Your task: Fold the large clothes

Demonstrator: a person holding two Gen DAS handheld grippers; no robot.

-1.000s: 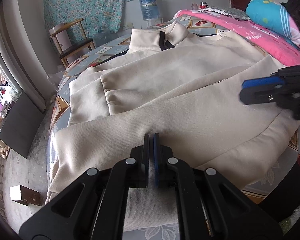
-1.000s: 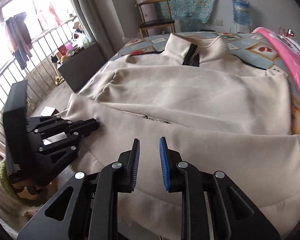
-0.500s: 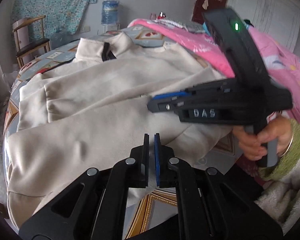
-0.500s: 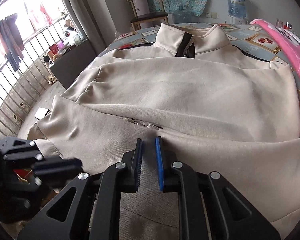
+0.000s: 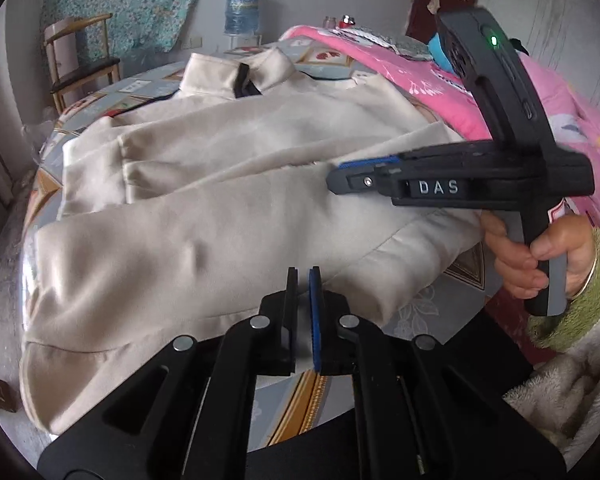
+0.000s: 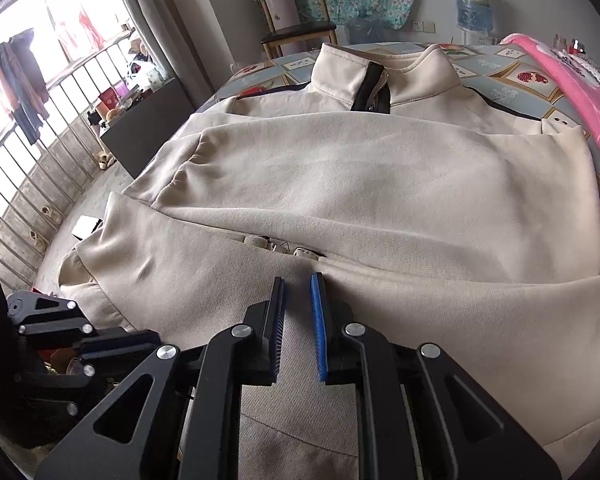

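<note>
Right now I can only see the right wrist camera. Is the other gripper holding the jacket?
Observer: No. The left gripper is nearly closed with nothing between its jaws, by the hem of the jacket.
Operator: Who's holding my gripper?
Observer: A hand in a fuzzy green cuff grips the handle of the right gripper.
Operator: Does it have a light?
Observer: Yes, a small green light glows on its upper part.
</note>
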